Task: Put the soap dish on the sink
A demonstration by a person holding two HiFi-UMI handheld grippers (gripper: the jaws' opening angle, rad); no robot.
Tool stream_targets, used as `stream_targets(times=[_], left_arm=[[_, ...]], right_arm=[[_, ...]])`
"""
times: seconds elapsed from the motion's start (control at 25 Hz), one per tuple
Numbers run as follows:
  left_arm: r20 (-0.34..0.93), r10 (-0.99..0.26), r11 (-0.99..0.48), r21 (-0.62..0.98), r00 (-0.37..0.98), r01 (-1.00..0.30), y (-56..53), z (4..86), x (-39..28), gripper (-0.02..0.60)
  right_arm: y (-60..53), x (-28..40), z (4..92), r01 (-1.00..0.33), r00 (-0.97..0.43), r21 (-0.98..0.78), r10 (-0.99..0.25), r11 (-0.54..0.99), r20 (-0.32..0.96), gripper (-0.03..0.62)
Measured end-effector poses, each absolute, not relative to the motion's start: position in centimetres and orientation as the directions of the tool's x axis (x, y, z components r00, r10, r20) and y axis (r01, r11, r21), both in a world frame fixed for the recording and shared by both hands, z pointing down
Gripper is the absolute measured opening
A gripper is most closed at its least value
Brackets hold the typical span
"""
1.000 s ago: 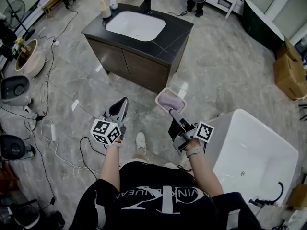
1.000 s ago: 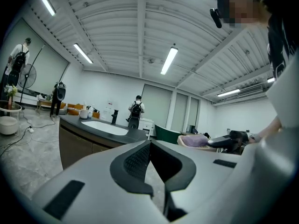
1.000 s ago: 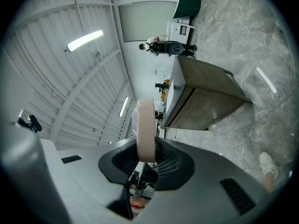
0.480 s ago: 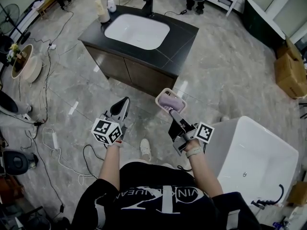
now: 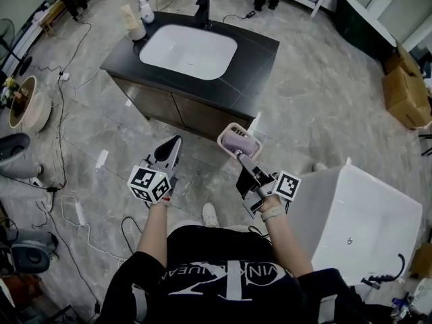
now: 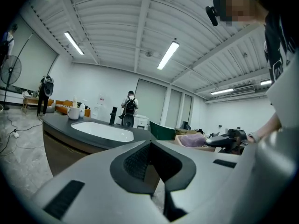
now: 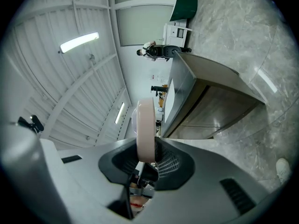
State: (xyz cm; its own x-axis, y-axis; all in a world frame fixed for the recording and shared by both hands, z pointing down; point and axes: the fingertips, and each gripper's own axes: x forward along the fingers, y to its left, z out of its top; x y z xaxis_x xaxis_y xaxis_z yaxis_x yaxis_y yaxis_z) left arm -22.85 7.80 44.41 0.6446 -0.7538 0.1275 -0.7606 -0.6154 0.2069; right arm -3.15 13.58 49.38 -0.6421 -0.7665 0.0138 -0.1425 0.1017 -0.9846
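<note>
The soap dish [image 5: 239,140] is a pale pink tray holding a purple soap bar. My right gripper [image 5: 237,153] is shut on its near rim and carries it level above the floor. In the right gripper view the dish rim [image 7: 145,127] stands edge-on between the pads. My left gripper [image 5: 172,145] hangs beside it to the left, shut and holding nothing. The sink [image 5: 187,50] is a white basin in a black countertop [image 5: 253,56] just ahead, with a black faucet [image 5: 202,9] behind it. In the left gripper view the basin [image 6: 100,130] lies ahead and the dish [image 6: 192,140] is at right.
A cup [image 5: 132,23] and a bottle [image 5: 146,9] stand at the counter's back left corner. A white bathtub [image 5: 368,214] is close on my right. Cardboard boxes [image 5: 406,93] sit far right. Cables [image 5: 67,211] and a bowl [image 5: 23,106] lie on the floor at left.
The vanity has slid lower and nearer in the head view as both grippers were carried toward it. The right gripper still holds the dish the same way.
</note>
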Motion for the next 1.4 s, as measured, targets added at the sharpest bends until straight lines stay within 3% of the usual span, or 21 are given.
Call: stream_targets(times=[0.6, 0.84, 1.4], left_arm=[[0.121, -0.699, -0.669, 0.237, 0.705, -0.704, 3.1, 45.1, -19.6, 0.014], [0.123, -0.701, -0.672, 0.216, 0.703, -0.708, 0.7, 45.1, -17.5, 0.014], [0.134, -0.712, -0.650, 0.247, 0.689, -0.719, -8.1, 45.7, -12.3, 0.014]], right_arm=[[8.0, -0.9, 49.4, -0.200, -0.591, -0.977, -0.804, 0.071, 0.063, 0.087], [4.7, 0.6, 49.4, -0.175, -0.608, -0.981, -0.793, 0.085, 0.040, 0.087], [-4.3, 4.5, 51.5, -0.232, -0.652, -0.972, -0.748, 0.038, 0.127, 0.087]])
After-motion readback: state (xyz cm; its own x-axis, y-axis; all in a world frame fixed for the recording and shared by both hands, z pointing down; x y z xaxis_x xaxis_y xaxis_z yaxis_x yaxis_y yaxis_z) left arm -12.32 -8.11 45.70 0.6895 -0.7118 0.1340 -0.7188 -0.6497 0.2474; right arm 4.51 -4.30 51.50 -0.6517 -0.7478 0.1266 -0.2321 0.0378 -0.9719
